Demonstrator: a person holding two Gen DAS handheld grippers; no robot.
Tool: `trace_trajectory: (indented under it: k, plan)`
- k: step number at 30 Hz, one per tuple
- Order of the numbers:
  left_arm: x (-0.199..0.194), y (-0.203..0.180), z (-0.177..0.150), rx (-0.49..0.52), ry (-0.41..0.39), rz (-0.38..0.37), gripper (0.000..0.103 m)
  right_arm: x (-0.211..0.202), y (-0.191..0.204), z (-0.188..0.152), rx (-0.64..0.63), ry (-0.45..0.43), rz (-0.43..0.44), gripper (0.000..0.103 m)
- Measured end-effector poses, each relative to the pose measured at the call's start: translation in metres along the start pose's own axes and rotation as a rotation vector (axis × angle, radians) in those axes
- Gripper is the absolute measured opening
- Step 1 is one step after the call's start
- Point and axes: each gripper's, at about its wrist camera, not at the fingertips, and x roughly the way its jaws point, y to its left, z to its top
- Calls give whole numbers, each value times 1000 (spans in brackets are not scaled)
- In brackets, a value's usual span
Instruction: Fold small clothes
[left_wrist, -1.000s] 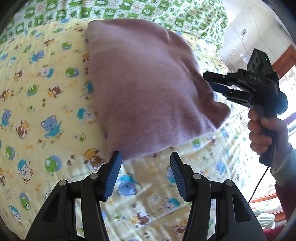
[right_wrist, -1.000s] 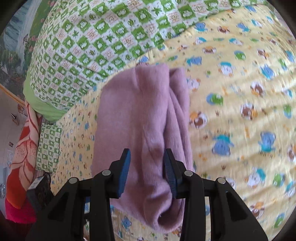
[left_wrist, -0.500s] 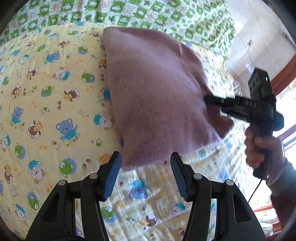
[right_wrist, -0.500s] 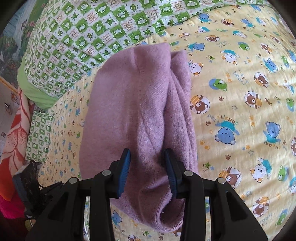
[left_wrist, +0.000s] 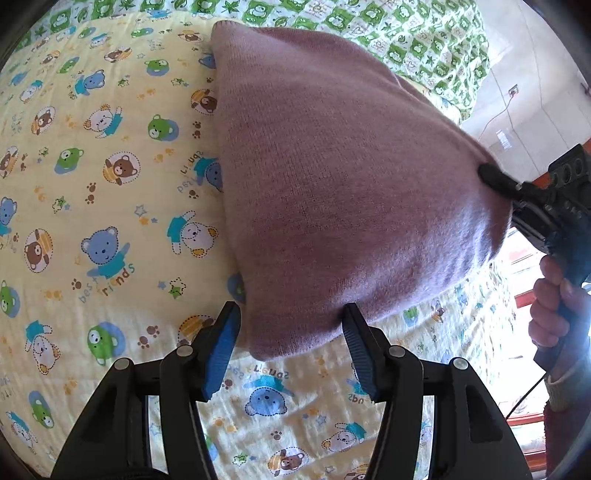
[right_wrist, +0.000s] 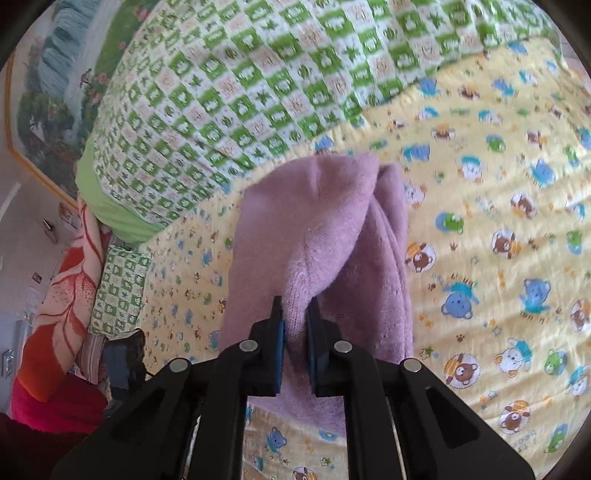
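Right gripper (right_wrist: 295, 325) just closed, pinching mauve knit (left_wrist: 332, 184); left gripper (left_wrist: 291, 325) apart.

- Left gripper (left_wrist: 291, 341): two black plastic fingers (left_wrist: 384, 363) faced with ribbed blue pads (left_wrist: 221, 350), each pad a long narrow strip running toward 12 o'clock.
- Round silver screws (left_wrist: 396, 350) sit at the finger joints, four across the black linkage arms.
- Right gripper (right_wrist: 295, 345): the same black frame, blue pads (right_wrist: 281, 354) and four silver screws (right_wrist: 248, 346).
- In the left wrist view the right gripper (left_wrist: 491, 173) shows a boxy black body with round holes at 3 o'clock and a dark pistol handle.
- A thin black cable (left_wrist: 526, 397) trails from the handle toward 5 o'clock.
- The hand (left_wrist: 554, 314) on it wears a pale ribbed cuff (left_wrist: 561, 391) over a red sleeve (left_wrist: 554, 443).
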Motion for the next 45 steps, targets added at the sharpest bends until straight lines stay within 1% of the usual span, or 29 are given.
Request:
trace_trajectory:
  k: [2, 5, 6, 9, 12, 13, 17, 19, 20, 21, 22, 28, 31, 34, 35, 36, 37, 39, 41, 42, 43, 45]
  plan:
    - [7, -2, 0, -2, 21, 1, 58, 6, -8, -5, -10, 29, -50, 11]
    - [16, -3, -3, 6, 51, 2, 58, 27, -35, -16, 44, 81, -102, 11]
    - [20, -5, -4, 11, 66, 6, 58, 32, -43, -20, 59, 86, -114, 11]
    - [23, -7, -7, 21, 86, 16, 58, 40, -58, -31, 109, 77, -109, 13]
    - [9, -6, -7, 18, 60, 12, 58, 35, -60, -34, 134, 62, -104, 17]
    - [2, -6, -5, 13, 43, 8, 58, 33, -59, -32, 128, 61, -113, 22]
    - [-20, 3, 8, -28, -19, -17, 63, 26, -44, -25, 75, 44, -152, 31]
    - [-24, 6, 21, -53, -43, -33, 66, 24, -40, -18, 62, 23, -170, 49]
    - [-24, 7, 27, -65, -51, -35, 68, 25, -38, -15, 62, 10, -179, 53]
    - [-24, 8, 32, -75, -57, -38, 69, 26, -38, -12, 62, -6, -182, 61]
    - [-22, 8, 40, -83, -58, -41, 69, 27, -38, -9, 64, -16, -182, 63]
    - [-4, 12, 68, -128, -30, -67, 70, 57, -50, 19, 94, 14, -163, 64]
    - [7, 11, 76, -146, -28, -79, 74, 73, -59, 34, 121, 37, -148, 64]
    - [14, 16, 85, -161, -27, -89, 75, 90, -69, 51, 128, 39, -101, 62]
    - [16, 15, 88, -165, -27, -90, 76, 94, -71, 55, 131, 35, -113, 57]
    - [18, 16, 91, -168, -26, -92, 77, 97, -74, 59, 135, 28, -125, 44]
    - [20, 17, 94, -172, -24, -92, 77, 99, -79, 63, 149, 26, -125, 42]
    - [26, 20, 101, -184, -22, -104, 78, 99, -88, 67, 202, -1, -116, 42]
    - [28, 24, 102, -197, -20, -119, 79, 96, -90, 67, 226, -16, -103, 42]
    - [31, 26, 104, -206, -15, -129, 80, 95, -90, 65, 242, -15, -97, 44]
    - [34, 28, 105, -215, -12, -136, 80, 93, -91, 63, 254, -13, -90, 50]
    - [38, 32, 105, -235, -5, -154, 81, 89, -89, 57, 269, 6, -83, 59]
